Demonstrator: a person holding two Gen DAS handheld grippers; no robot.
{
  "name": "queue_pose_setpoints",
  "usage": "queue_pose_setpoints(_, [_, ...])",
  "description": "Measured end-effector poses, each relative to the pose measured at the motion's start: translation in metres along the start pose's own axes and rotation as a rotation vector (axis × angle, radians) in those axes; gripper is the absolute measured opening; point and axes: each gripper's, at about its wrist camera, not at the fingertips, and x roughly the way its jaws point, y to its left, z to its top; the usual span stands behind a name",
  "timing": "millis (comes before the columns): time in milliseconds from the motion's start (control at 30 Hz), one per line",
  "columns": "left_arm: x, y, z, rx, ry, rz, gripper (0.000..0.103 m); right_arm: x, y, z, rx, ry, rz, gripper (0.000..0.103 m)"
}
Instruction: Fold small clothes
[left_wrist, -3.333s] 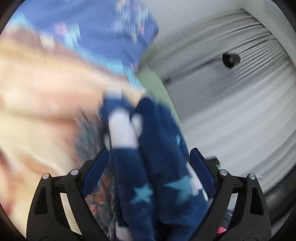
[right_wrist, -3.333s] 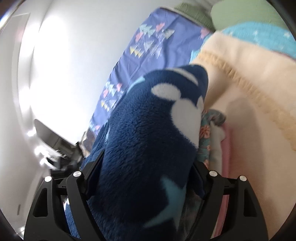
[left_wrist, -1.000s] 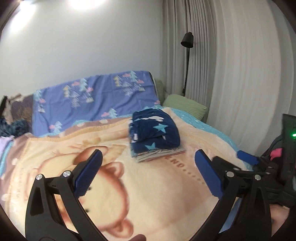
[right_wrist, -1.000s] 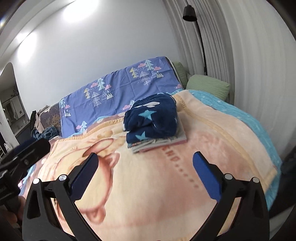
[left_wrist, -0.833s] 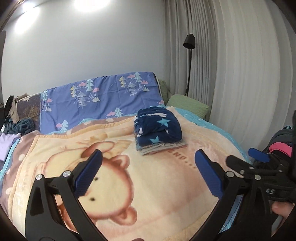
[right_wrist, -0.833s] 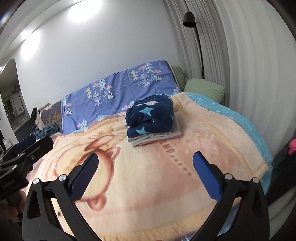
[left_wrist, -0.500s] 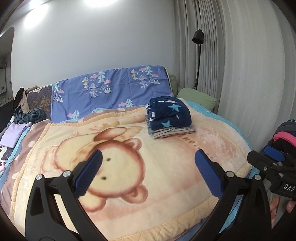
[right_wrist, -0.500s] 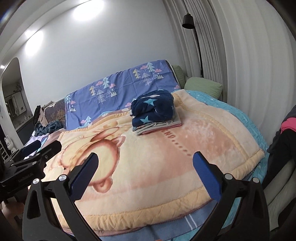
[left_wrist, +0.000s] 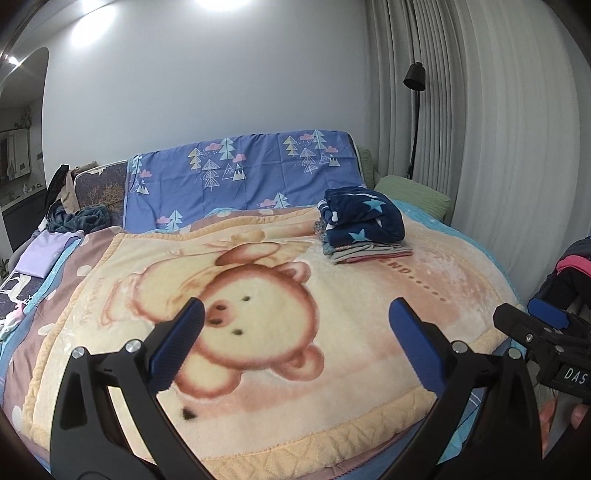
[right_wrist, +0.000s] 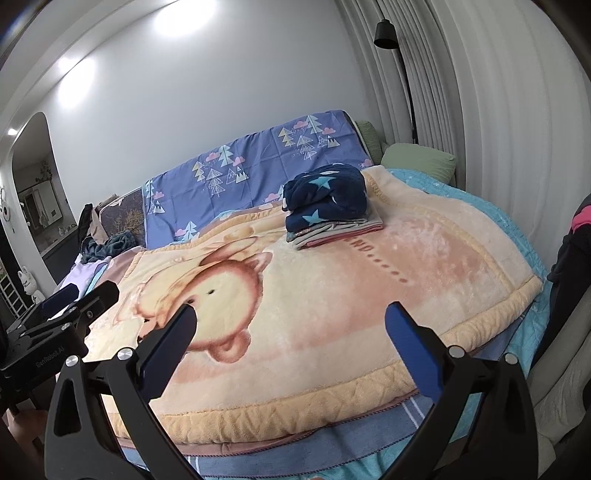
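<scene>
A folded navy fleece garment with stars (left_wrist: 364, 219) (right_wrist: 327, 201) lies on top of a stack of folded clothes (left_wrist: 369, 254) (right_wrist: 334, 230) at the far right of the bear-print blanket (left_wrist: 258, 306) (right_wrist: 314, 295). My left gripper (left_wrist: 295, 339) is open and empty, held above the bed's near edge, far from the stack. My right gripper (right_wrist: 290, 336) is open and empty too, also back from the bed. The right gripper shows at the right edge of the left wrist view (left_wrist: 543, 332); the left gripper shows at the left edge of the right wrist view (right_wrist: 62, 314).
A blue tree-print sheet (left_wrist: 240, 177) covers the headboard. A green pillow (left_wrist: 410, 192) and a black floor lamp (left_wrist: 415, 110) stand by the curtain at the right. Loose clothes (left_wrist: 77, 218) lie at the bed's far left. A dark and pink item (left_wrist: 576, 266) sits at right.
Both grippers have let go of the navy garment, left it on the stack, and drawn back from the bed. More of the blanket and room is in view now.
</scene>
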Motion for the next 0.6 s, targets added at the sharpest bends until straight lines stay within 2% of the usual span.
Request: queue_pose_setpoints(600, [0.003,0.0056,0.0037,0.017,-0.017,0.003,0.101,0.0016,0.0073,-0.0018,0.004,0.001,-0.015,0.102])
